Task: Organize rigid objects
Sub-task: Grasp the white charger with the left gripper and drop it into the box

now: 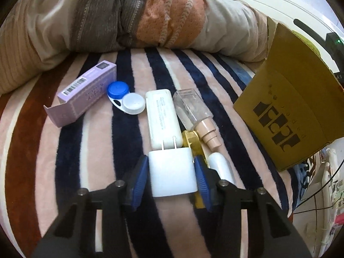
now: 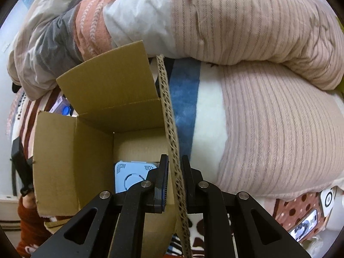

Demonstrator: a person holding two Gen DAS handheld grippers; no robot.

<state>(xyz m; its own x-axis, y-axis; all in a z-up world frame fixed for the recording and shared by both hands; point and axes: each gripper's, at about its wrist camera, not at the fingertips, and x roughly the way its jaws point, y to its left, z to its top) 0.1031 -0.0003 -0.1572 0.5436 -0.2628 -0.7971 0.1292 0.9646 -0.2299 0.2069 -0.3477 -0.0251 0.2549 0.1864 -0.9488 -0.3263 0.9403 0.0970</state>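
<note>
In the left wrist view my left gripper [image 1: 171,161] is shut on a white plug adapter [image 1: 172,171], its blue pads pressing both sides and its prongs pointing away. Just beyond lie a white power bank [image 1: 162,117], a clear bottle with a beige pump [image 1: 193,111], a gold item [image 1: 191,143] and a white tube [image 1: 221,165]. A contact lens case [image 1: 125,99] and a purple carton [image 1: 86,94] lie further left. In the right wrist view my right gripper [image 2: 175,163] is shut on the right wall flap of the cardboard box [image 2: 71,161]. A light blue device [image 2: 131,176] lies inside.
Everything rests on a striped blanket [image 1: 64,161] over a bed. Bunched bedding [image 1: 129,15] rises at the back, and a ribbed pink duvet [image 2: 268,118] lies right of the box. The cardboard box [image 1: 296,111] stands at the right of the left wrist view. A person's hand [image 2: 26,200] shows at far left.
</note>
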